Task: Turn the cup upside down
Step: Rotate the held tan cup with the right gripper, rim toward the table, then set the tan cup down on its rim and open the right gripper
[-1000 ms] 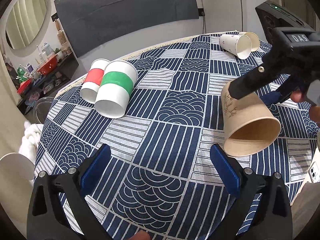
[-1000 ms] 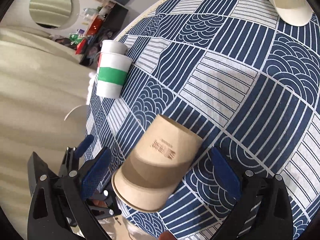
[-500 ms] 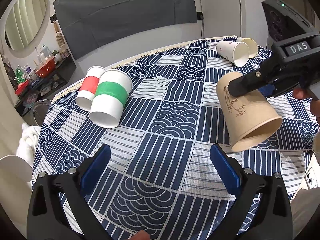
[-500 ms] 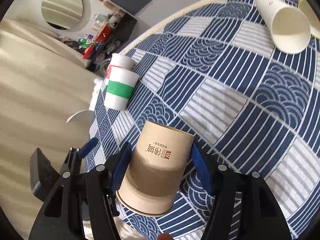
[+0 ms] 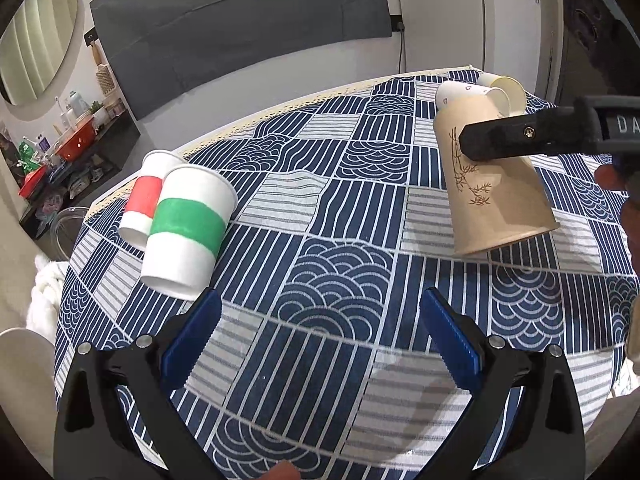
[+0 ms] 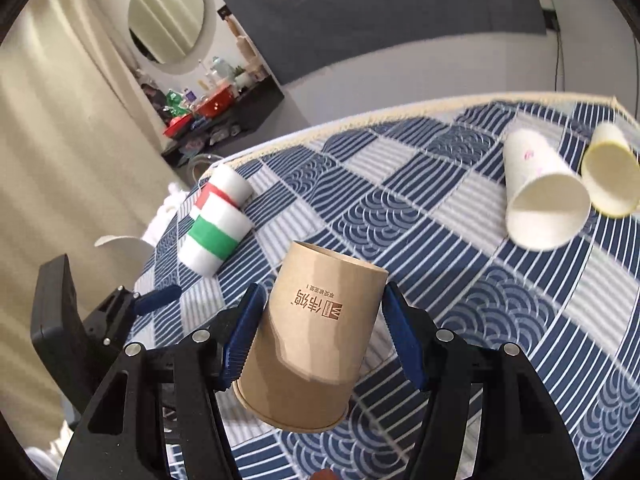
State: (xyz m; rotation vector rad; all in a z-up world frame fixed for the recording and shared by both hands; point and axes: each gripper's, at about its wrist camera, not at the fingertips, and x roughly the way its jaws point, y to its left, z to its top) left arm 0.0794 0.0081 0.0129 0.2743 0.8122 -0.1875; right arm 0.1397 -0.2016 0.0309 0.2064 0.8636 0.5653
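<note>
My right gripper (image 6: 322,320) is shut on a brown paper cup (image 6: 316,340), its blue pads on both sides of the cup wall. The cup is held just above the tablecloth, base up and mouth down, slightly tilted. In the left wrist view the same cup (image 5: 492,196) hangs at the right with the right gripper's black finger (image 5: 508,140) across it. My left gripper (image 5: 320,332) is open and empty, low over the near part of the table.
A green-banded white cup (image 5: 188,232) and a red-banded one (image 5: 146,200) lie on their sides at the left. A white cup (image 6: 540,196) and a yellowish cup (image 6: 610,176) lie on their sides at the far right. The blue patterned tablecloth (image 5: 328,264) covers the round table.
My right gripper closed on the brown cup and turned it from lying mouth-forward to nearly mouth-down. The left gripper stayed open and drew back slightly.
</note>
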